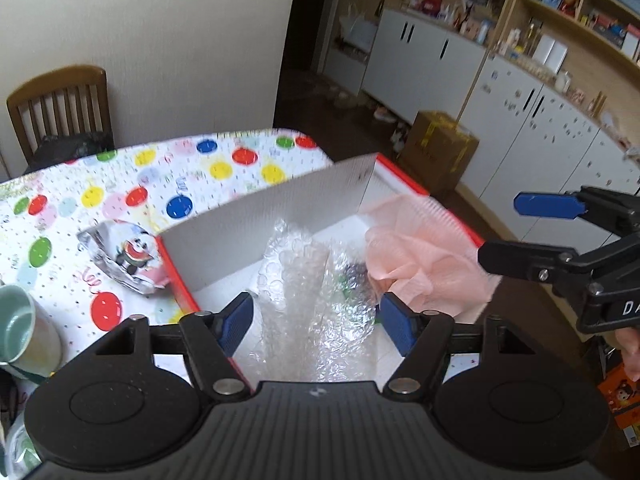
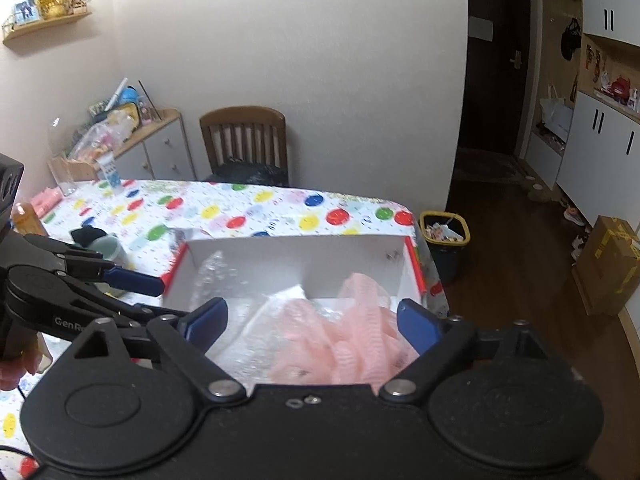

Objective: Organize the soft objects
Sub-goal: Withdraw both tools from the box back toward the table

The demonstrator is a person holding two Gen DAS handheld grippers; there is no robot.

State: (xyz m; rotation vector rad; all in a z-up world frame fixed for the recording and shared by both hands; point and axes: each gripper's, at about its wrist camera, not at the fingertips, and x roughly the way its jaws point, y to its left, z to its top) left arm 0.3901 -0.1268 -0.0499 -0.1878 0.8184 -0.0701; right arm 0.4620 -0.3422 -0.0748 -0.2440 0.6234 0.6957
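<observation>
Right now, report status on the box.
Both hand-held grippers open, left, right, over the box. Pink mesh pouf and bubble wrap inside. Foil snack bag outside, on table.

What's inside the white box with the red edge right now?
The box holds clear bubble wrap and a pink mesh puff toward its right side. Something colourful shows under the wrap, too covered to identify.
</observation>
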